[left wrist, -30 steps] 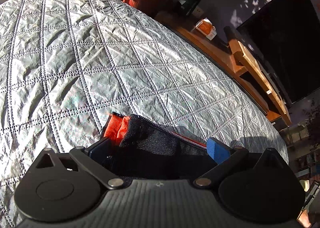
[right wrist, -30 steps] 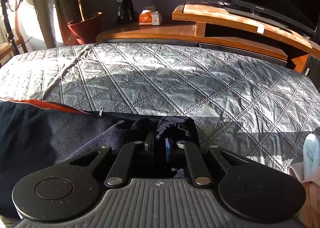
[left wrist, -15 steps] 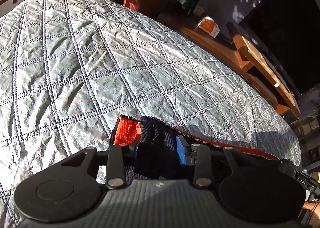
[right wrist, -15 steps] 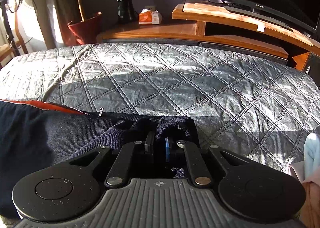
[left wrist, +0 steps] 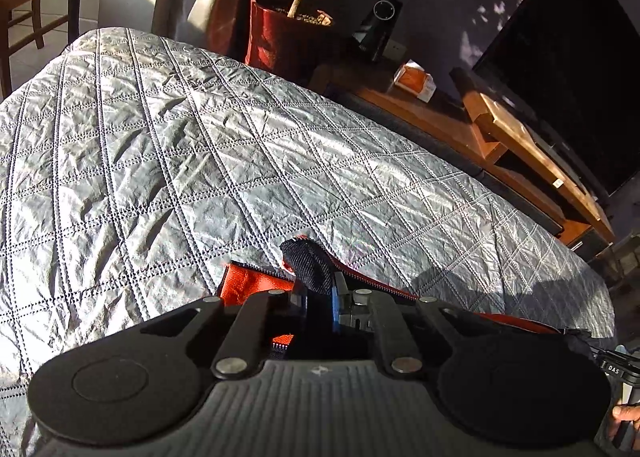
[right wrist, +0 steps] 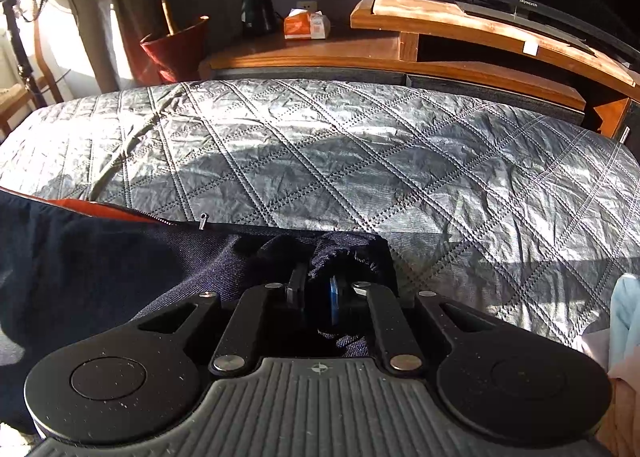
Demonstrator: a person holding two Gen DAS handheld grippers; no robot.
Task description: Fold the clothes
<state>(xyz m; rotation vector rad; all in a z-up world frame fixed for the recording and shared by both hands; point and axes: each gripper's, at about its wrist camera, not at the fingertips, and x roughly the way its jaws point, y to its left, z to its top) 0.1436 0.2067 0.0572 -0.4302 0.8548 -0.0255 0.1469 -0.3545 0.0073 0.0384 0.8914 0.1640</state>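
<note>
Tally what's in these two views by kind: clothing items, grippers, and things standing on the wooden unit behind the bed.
Clothing: 2, navy jacket, pale garment
Grippers: 2, left gripper, right gripper
On the wooden unit: 2, black device, orange tissue pack
Total: 6

We see the jacket (right wrist: 100, 269) along the quilt's (right wrist: 360, 161) near edge, a cabinet (right wrist: 320, 53) behind its far edge.

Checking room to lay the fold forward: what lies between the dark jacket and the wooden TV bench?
Only bare quilted cover between the jacket and the bench, clearest in the right wrist view.
</note>
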